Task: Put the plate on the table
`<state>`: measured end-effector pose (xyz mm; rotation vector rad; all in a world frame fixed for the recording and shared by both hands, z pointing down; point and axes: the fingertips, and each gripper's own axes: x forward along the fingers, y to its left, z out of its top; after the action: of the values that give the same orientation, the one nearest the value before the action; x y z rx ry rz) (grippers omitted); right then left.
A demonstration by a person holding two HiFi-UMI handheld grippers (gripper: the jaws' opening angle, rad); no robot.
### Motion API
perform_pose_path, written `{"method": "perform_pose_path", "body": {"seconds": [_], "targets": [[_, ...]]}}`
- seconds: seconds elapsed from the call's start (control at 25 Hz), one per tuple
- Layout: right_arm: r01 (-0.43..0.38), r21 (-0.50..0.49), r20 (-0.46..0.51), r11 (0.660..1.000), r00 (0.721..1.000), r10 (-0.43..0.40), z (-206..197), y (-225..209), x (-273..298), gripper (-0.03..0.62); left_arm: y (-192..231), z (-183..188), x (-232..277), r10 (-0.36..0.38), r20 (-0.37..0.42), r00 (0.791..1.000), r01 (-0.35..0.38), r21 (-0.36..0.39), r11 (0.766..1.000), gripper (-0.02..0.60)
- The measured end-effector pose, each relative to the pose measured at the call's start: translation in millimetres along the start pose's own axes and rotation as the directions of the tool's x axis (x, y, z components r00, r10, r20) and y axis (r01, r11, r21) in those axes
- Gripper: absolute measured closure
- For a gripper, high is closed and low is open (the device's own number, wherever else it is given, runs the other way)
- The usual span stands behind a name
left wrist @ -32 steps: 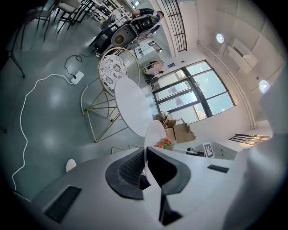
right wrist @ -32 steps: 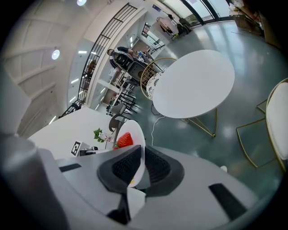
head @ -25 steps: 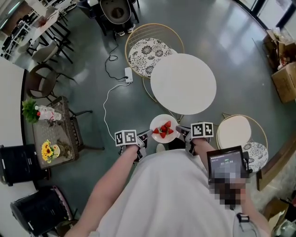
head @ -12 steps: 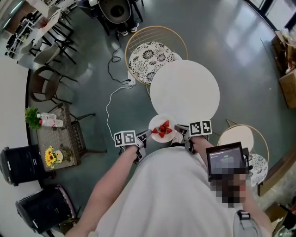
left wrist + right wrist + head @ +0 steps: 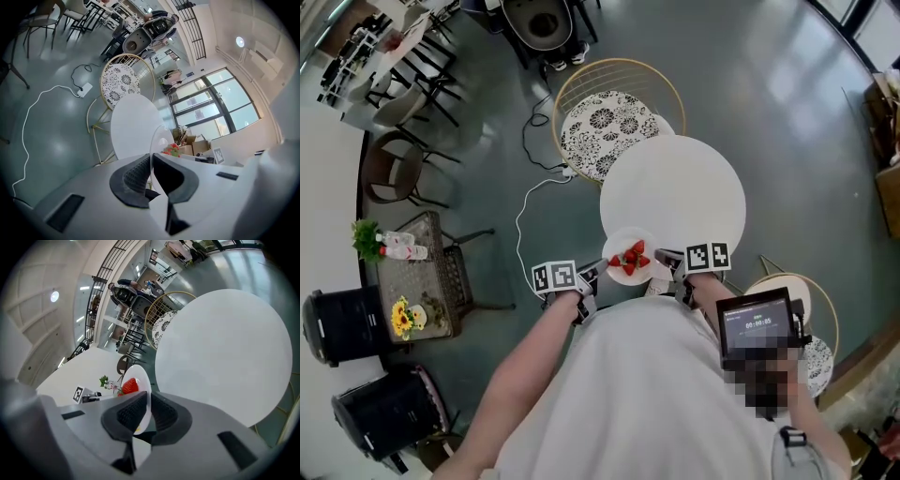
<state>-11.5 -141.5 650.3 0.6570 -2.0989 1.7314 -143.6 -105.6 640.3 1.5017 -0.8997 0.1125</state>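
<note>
White plate (image 5: pixel 623 240), fingers of left gripper (image 5: pixel 601 270) and right gripper (image 5: pixel 665 262) clamped on its rim

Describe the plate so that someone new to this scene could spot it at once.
Find the big round white table. At its near edge, a small white plate is clamped between the left gripper and right gripper. Unlike the round chair cushions nearby, it carries red strawberries.

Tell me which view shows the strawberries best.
Head view: it looks down on the strawberries, all lying on the plate. The left gripper view catches only a red-green sliver past the edge-on rim; the right gripper view shows one berry.
</note>
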Motion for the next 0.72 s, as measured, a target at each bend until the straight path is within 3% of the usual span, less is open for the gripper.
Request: {"method": "perform_pose_path", "body": {"seconds": [0.4, 0.72], "targets": [[-0.011, 0.001, -0.05, 1.0, 0.999, 0.011, 10.8, -1.4, 14.9, 0.574, 7.0, 9.7, -1.5, 0.048, 0.02, 0.999, -0.047, -0.026, 0.999, 0.565], [0.031, 0.033, -0.032, 0.999, 0.999, -0.03, 19.5, 4.1, 11.8, 0.574, 2.4, 23.5, -0.1, 0.041, -0.03, 0.999, -0.041, -0.018, 0.999, 0.565]]}}
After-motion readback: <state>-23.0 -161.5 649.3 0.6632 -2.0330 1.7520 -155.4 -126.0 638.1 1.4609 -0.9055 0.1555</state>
